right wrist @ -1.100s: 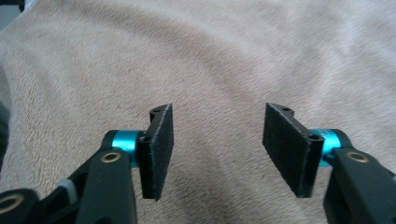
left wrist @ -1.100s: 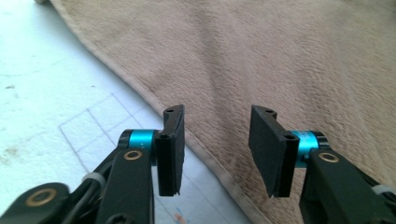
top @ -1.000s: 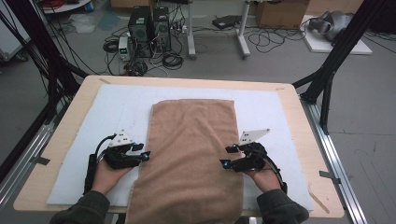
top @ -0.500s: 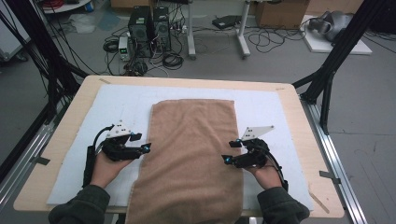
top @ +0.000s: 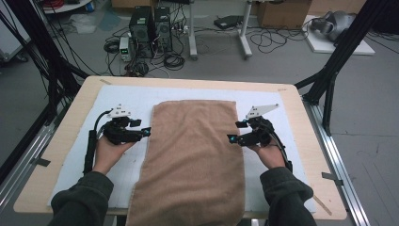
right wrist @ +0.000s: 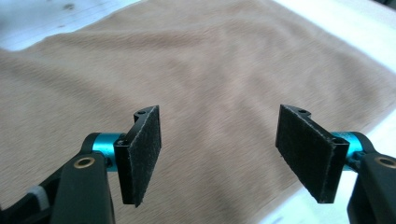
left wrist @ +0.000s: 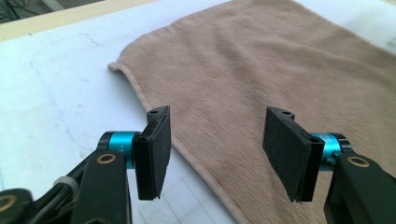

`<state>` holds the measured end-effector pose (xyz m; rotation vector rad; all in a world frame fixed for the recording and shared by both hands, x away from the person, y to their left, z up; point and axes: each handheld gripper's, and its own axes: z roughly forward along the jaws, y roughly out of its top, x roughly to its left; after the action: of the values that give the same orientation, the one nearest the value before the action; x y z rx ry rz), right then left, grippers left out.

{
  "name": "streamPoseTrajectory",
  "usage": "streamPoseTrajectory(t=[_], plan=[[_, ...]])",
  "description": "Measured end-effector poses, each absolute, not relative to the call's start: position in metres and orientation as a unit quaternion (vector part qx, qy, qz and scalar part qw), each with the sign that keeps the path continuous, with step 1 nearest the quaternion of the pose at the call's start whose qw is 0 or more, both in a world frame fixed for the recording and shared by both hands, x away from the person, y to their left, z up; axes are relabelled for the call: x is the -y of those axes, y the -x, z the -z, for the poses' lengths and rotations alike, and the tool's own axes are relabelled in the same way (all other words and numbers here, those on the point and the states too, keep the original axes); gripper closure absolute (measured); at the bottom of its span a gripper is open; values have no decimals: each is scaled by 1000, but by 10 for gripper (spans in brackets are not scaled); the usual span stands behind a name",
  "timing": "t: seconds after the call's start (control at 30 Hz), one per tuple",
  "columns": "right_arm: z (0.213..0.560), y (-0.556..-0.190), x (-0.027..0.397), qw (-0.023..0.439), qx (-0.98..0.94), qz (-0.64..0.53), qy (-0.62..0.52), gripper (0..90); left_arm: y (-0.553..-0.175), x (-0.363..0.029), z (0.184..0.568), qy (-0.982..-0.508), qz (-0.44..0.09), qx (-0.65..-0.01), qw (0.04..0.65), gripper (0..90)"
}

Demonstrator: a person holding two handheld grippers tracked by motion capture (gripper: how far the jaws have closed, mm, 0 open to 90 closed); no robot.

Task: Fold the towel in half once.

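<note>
Towel [top: 195, 155]: a tan terry towel lies flat and lengthwise in the middle of the surface, its near end hanging over the front edge; no fold in it yet.
Towel edges: the left long edge runs between the left jaws in the left gripper view [left wrist: 154, 123], and the far left corner curls up a little (a small lift, nothing more).
Left tongs [top: 147, 132]: wide open, holding nothing, tips right at the towel's left edge about halfway along it.
Right tongs [top: 230, 139]: also wide open and empty, tips at the towel's right edge; the right gripper view looks across the cloth [right wrist: 210, 70] with the hem between the jaws.
White mat [top: 89, 127]: covers the wooden surface [top: 56, 169] under the towel, bare on both sides.
Hands: one behind each pair of tongs, dark sleeves coming in from the near side.
Progress: judging by this, the work (most likely a fold) is at its very start; the towel is spread and both tongs are lined up, but no grip is taken.
Left to do: close on both edges, lift, and carry the cloth over.
</note>
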<state>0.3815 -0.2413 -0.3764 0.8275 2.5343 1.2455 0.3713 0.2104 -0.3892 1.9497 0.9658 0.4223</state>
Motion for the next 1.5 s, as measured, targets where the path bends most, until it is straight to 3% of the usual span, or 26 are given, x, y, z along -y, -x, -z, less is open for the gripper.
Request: streamPoseTrajectory(t=[0.2,0.47,0.8,0.87,1.0,1.07,1.17,1.5], plan=[[378,-415,238,107,-856,-406,-303,329,-398,-209,398,-778,-172,-410,444,450],[408,-438,232,110,-862,-372,-326,373,-414,-205,421,-786,-179,-411,425,446],[435,-454,237,113,-852,-346,-376,448,-427,-198,448,-799,-173,-424,390,548],[438,-455,240,111,-849,-348,-382,502,-428,-198,447,-793,-178,-435,387,604],[437,-455,239,112,-850,-343,-383,729,-428,-194,447,-792,-170,-435,394,844],[437,-455,238,97,-853,-349,-376,827,-429,-194,447,-791,-168,-436,394,873],[435,-455,240,80,-852,-357,-375,847,-430,-201,443,-784,-173,-450,392,882],[395,-446,250,72,-837,-415,-349,847,-424,-223,411,-748,-157,-446,466,883]])
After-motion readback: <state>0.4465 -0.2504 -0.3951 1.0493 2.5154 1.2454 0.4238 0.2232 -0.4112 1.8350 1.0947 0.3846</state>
